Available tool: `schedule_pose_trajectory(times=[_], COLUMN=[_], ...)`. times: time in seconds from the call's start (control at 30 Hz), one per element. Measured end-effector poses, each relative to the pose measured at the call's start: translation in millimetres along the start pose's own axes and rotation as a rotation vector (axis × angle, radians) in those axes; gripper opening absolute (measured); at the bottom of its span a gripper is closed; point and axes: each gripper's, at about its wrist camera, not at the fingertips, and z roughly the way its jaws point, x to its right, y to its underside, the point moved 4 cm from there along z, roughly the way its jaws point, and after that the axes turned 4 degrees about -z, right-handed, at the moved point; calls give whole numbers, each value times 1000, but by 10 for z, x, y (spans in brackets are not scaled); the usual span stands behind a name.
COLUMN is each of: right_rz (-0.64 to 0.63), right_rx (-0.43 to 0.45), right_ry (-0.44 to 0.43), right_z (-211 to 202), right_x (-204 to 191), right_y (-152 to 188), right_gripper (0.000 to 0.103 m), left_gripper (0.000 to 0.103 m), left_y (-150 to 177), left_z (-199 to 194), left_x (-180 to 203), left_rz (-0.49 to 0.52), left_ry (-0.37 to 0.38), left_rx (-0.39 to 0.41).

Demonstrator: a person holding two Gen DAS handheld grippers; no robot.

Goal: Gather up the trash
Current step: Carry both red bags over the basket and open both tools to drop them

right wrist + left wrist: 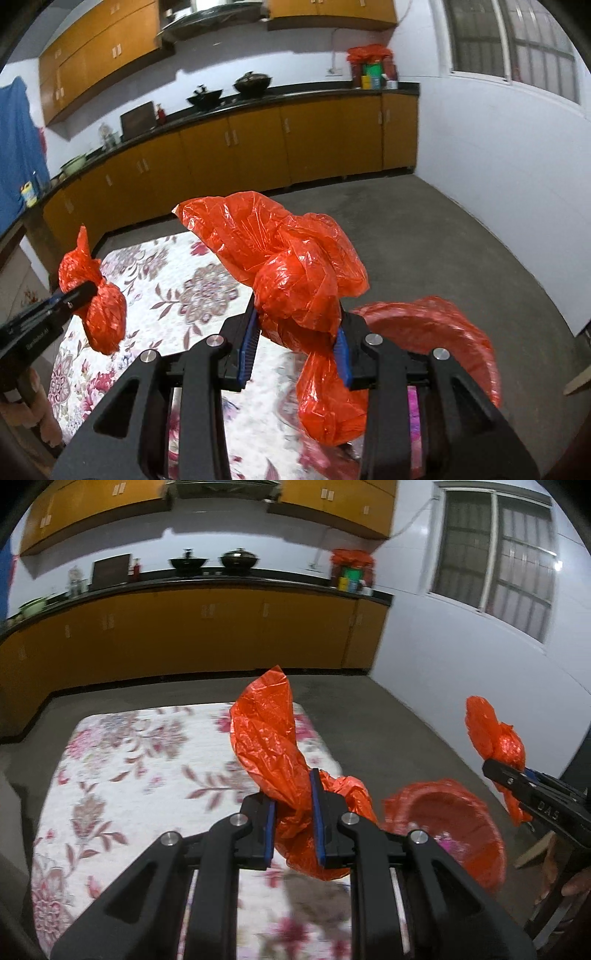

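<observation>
- Left gripper [291,812]: blue pads pinched onto a gathered ear of the orange trash bag [458,834]; loose end of that ear flares up and away above the pads.
- Right gripper [295,347]: pads pressed onto a second bunched ear of the same bag; plastic bulges above and hangs below the pinch.
- Probable reason for the two-ear hold: bag mouth gathered from opposite sides, ready for crossing and tying shut. Judged as the closing step of collection, knot not yet made.
- Bag location: open mouth low and between the two tools, at the near right edge of the floral cloth [147,775]. Pale and pink scraps visible inside through the opening. Cannot tell whether a bin sits under the liner.
- Pose, left: held level to slightly nose-down, pointed toward the counter [221,579], raised above the cloth.
- Pose, right: seen in the left view at far right [502,771], angled inward and up; bare fingers [576,886] of the holder at the handle below.
- Pose, cross-check: left tool in the right view [83,291] enters from the left edge, tip tilted up, ear clamped at its waist.
- Spacing: the two tools well apart, ears drawn outward; plastic between them slack rather than taut.
- Risk, judged: thin film prone to slipping from the pads or tearing under a hard pull.
- Second orange bag [351,559] over items on the counter, far corner; untouched.
</observation>
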Motion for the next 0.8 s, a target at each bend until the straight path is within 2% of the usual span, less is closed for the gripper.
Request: schedule_pose_trajectory(times=[0.43,0.53,0.8], right_rz=[154,182,227], right_rx=[-1,-6,-21], right_ry=[65,78,78], right_z=[-255,-300,-228], right_x=[770,982,1204], right_y=[271,377,493], right_gripper=[36,36,37], left_gripper=[17,17,20], left_y=[328,431,720], left_z=[288,393,728], left_x=[1176,1375,1770], left_rz=[92,107,133], left_ry=[200,231,280], left_rx=[-96,-124,-217])
